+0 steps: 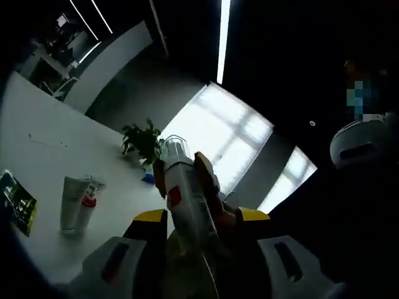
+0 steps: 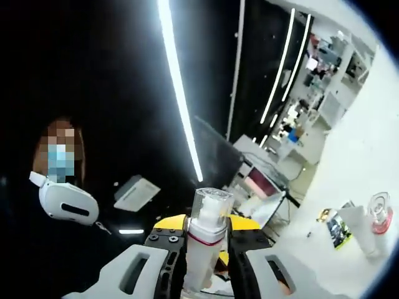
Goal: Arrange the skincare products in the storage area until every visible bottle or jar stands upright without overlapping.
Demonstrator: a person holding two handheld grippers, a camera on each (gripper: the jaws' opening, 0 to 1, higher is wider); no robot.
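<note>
In the left gripper view my left gripper (image 1: 182,168) is shut on a white spray bottle (image 1: 186,199) with a clear cap and a red label, held up in the air above the white table (image 1: 56,156). A white tube (image 1: 72,204) and a small bottle with a red band (image 1: 89,204) stand upright side by side on that table, lower left. In the right gripper view my right gripper (image 2: 207,229) is shut on a white bottle (image 2: 204,249) with a clear cap and a pink band. The white tube (image 2: 360,232) and the red-banded bottle (image 2: 381,213) stand at the far right.
A dark booklet (image 1: 19,205) lies near the tube, also seen as the booklet (image 2: 337,230) in the right gripper view. A potted plant (image 1: 143,142) stands at the table's far edge by the windows. A person wearing a white headset (image 2: 65,202) stands close by.
</note>
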